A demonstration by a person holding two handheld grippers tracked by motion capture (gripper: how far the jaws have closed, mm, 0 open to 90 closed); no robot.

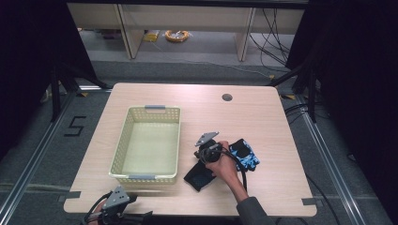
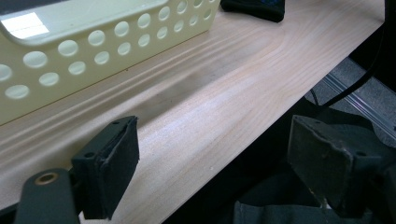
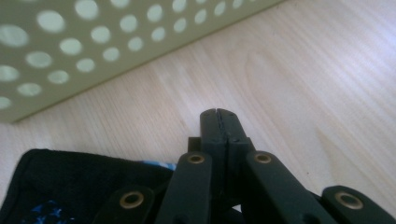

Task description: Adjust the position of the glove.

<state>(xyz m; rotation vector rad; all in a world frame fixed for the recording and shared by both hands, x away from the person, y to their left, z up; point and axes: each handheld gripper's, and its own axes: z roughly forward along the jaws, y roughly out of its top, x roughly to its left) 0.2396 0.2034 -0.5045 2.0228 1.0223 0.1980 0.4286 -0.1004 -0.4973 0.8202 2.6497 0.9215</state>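
A pale wood-grain bench [image 1: 263,117] with rounded corners carries a cream plastic basket [image 1: 121,147], rectangular, its walls punched with rows of round holes and a grey handle at each short end. To the right of the basket lie two soft fabric pieces: a flat black cloth [image 1: 199,177] with a faint blue pattern, and just beside it a black glove [image 1: 245,154] with bright blue patches.

The right tool [image 3: 217,119], held in the person's right hand [image 1: 225,165], sits low over the bench between the basket and the glove, at the far edge of the black cloth. In the right gripper view its two black jaws are pressed flat together with nothing between them, the tips over bare wood, the cloth's dark hemmed edge just beside and below them.

The left tool [image 2: 210,163] hangs at the bench's near edge, near the basket's near left corner. Its jaws stand wide apart, their flat pads [image 2: 119,168] faced with dark matte rubber, empty.
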